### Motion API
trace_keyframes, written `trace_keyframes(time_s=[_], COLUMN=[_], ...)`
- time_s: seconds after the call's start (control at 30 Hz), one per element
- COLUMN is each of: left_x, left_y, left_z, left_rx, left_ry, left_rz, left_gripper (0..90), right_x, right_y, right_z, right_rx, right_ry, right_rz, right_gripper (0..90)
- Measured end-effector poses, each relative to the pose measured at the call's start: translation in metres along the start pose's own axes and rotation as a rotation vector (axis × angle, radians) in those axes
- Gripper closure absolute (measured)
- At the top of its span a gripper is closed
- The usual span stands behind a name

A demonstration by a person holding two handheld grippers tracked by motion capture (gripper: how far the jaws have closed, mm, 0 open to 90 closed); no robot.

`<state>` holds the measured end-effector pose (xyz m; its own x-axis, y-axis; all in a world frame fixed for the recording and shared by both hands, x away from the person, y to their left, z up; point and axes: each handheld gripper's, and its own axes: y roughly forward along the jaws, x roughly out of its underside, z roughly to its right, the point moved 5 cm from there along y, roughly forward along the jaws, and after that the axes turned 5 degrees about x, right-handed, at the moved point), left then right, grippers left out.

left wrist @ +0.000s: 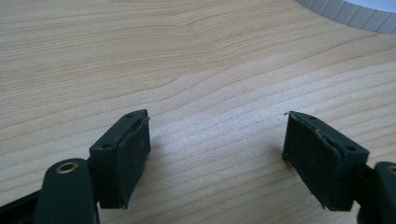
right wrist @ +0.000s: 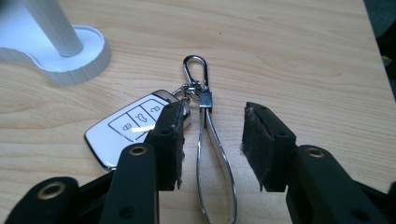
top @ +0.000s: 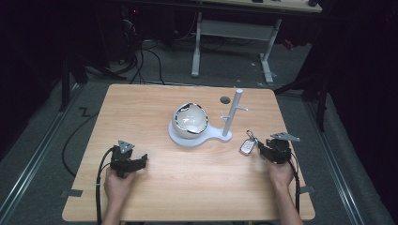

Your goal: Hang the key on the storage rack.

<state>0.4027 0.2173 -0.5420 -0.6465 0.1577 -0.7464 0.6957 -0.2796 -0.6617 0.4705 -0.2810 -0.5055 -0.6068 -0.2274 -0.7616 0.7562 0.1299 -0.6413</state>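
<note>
A white car key fob [right wrist: 126,128] lies flat on the wooden table, with a metal carabiner [right wrist: 196,70] and a thin strap loop [right wrist: 219,158] clipped to it. My right gripper [right wrist: 212,140] is open, low over the table; the strap loop runs between its jaws without touching the pads, and its left jaw overlaps the fob's corner. From above, the fob [top: 246,147] sits just left of the right gripper [top: 263,149]. My left gripper [top: 141,161] rests at the table's front left, open over bare wood [left wrist: 217,144].
A white stand with a flat base [top: 187,139] and an upright pegged pole [top: 233,112] occupies the table's middle, carrying a glossy white round bowl-like object [top: 190,118]. Its base rim [right wrist: 70,65] lies just beyond the fob. A dark round hole [top: 225,100] marks the far tabletop.
</note>
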Motion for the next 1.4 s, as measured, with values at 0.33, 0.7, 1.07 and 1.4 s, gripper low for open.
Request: trace_keyframes(time_s=[0.33,0.7,1.07,1.4], left_x=[0.0,0.0,0.0,0.0], left_y=[0.0,0.0,0.0,0.0], left_z=[0.0,0.0,0.0,0.0], left_rx=[0.0,0.001,0.001,-0.001], left_ry=[-0.001,-0.001,-0.002,0.002], left_rz=[0.001,0.001,0.002,0.0], left_gripper=[23.3,23.3,23.4,23.2], right_x=[-0.002,-0.002,0.0,-0.008], right_y=[0.018,0.033,0.037,0.015], right_z=[-0.002,-0.005,-0.004,-0.006], right_rx=[0.007,0.004,-0.02,-0.026], right_ry=[-0.008,-0.021,-0.022,-0.026], right_rz=[-0.044,-0.092,-0.099,0.04], right_gripper=[64.2,73.1,82.0,82.2])
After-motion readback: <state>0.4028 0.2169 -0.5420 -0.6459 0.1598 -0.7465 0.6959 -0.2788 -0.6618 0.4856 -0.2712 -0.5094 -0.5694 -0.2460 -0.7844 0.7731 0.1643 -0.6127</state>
